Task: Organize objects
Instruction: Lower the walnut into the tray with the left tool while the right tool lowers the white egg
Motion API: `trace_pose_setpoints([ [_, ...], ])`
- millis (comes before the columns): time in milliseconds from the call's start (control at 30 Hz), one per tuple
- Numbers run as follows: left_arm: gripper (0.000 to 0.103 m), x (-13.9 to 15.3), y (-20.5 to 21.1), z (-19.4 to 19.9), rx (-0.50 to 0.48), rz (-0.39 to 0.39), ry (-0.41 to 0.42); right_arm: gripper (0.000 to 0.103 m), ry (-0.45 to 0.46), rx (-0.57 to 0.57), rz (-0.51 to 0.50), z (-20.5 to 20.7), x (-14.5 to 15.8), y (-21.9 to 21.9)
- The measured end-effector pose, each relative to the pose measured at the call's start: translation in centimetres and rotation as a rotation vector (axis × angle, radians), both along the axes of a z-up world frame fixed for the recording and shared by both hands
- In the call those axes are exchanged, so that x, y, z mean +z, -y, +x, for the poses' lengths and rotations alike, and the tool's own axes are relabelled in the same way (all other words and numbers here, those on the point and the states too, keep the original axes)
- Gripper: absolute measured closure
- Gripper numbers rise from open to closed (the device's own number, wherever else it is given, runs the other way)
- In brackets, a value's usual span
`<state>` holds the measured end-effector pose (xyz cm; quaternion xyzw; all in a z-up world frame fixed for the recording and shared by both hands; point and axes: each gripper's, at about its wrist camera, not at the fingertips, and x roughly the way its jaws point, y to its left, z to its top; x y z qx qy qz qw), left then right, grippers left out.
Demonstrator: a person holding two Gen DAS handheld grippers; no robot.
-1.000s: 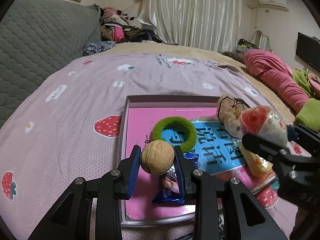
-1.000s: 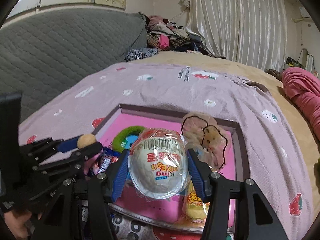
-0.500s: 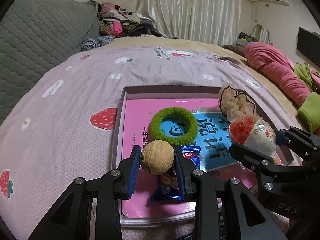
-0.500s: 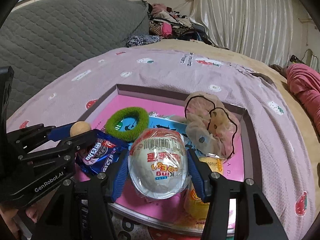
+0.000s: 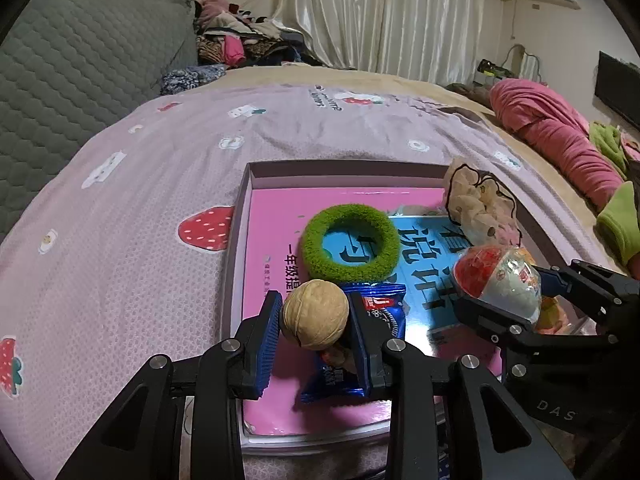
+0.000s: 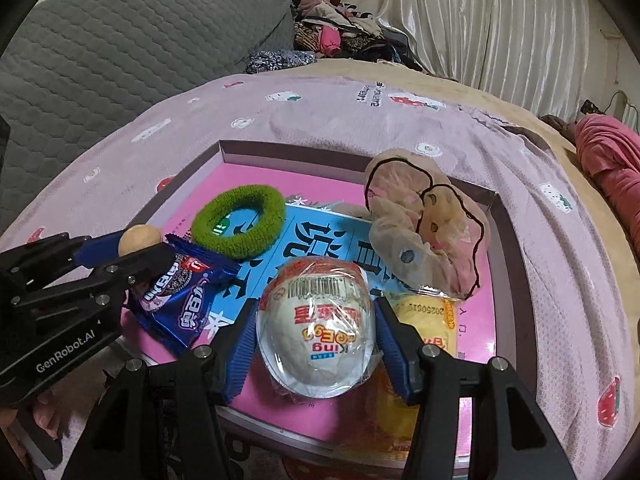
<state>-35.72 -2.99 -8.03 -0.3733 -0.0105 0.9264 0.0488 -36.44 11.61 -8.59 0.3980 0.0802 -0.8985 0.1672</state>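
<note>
My left gripper (image 5: 314, 316) is shut on a tan walnut (image 5: 315, 313) and holds it over the near left part of a shallow pink-lined box (image 5: 240, 196). My right gripper (image 6: 316, 328) is shut on a wrapped white-and-red egg (image 6: 316, 322), low over the box's near right part; the egg also shows in the left wrist view (image 5: 498, 278). In the box lie a green fuzzy ring (image 5: 350, 241), a blue cookie packet (image 6: 180, 296), a beige scrunchie (image 6: 424, 232) and a yellow snack packet (image 6: 430, 320).
The box rests on a pink strawberry-print blanket (image 5: 160, 200) on a bed. A grey quilted headboard (image 5: 80, 72) stands at the left. Clothes are piled at the back (image 5: 240, 44). A pink bundle (image 5: 560, 136) lies at the right.
Both grippers have moved forward and lower over the box, each still holding its object. The egg now sits closer to the box floor, and the cookie packet shows more fully.
</note>
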Motion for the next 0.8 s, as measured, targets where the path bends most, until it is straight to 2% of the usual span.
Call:
trace_pose_setpoints([
  [533, 0.068, 0.00, 0.11, -0.04, 0.005, -0.024, 0.015, 0.046, 0.010, 0.004, 0.025, -0.11, -0.47, 0.41],
  [667, 0.047, 0.34, 0.26, 0.09, 0.011, -0.030, 0.009, 0.046, 0.011, 0.007, 0.021, 0.02, -0.32, 0.41],
  [800, 0.043, 0.47, 0.76, 0.08, 0.013, 0.004, 0.018, 0.046, 0.000, 0.005, 0.019, 0.25, 0.03, 0.38],
])
